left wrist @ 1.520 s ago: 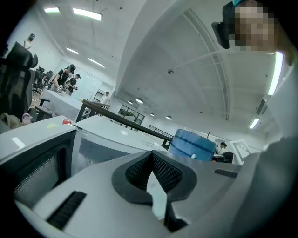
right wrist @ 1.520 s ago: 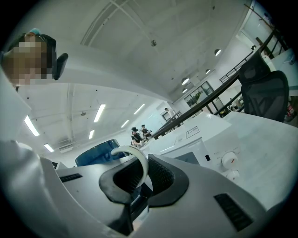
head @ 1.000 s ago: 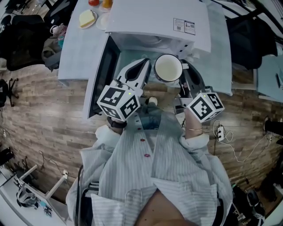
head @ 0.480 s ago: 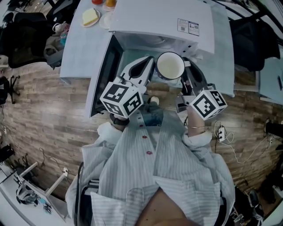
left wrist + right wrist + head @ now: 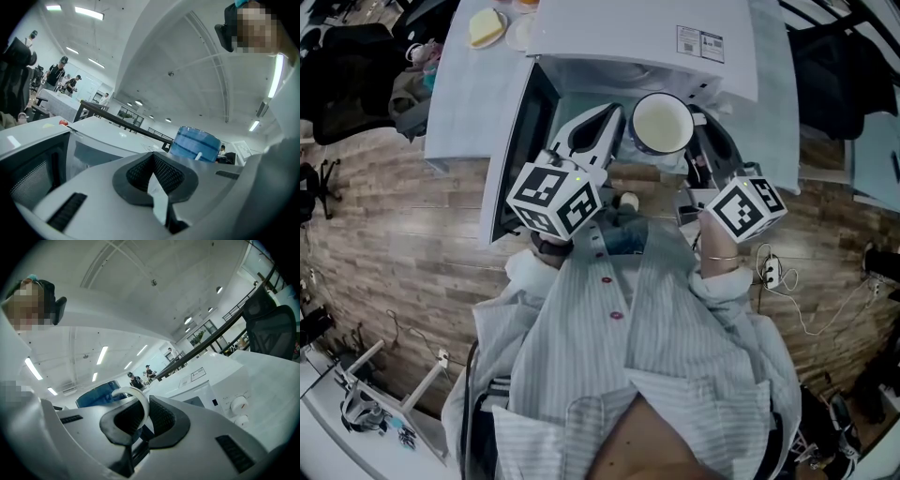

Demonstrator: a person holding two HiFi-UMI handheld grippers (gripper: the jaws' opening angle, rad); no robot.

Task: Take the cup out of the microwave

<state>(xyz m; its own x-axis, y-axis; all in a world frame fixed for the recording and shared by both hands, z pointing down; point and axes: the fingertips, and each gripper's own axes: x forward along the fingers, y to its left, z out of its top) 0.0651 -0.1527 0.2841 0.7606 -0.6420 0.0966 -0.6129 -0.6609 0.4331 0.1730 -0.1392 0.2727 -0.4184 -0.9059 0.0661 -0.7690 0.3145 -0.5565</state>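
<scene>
Little had changed in a second: the right gripper (image 5: 137,417) stayed clamped on the handle (image 5: 133,397) of the cup (image 5: 663,124), seemingly clear of the microwave (image 5: 647,37); left gripper (image 5: 153,180) closed, empty.

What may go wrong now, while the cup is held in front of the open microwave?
1. The right gripper pinches only the thin handle of the cup; the cup may swing or slip.
2. The cup hangs close to the microwave opening and the left gripper; a bump seems possible.
</scene>
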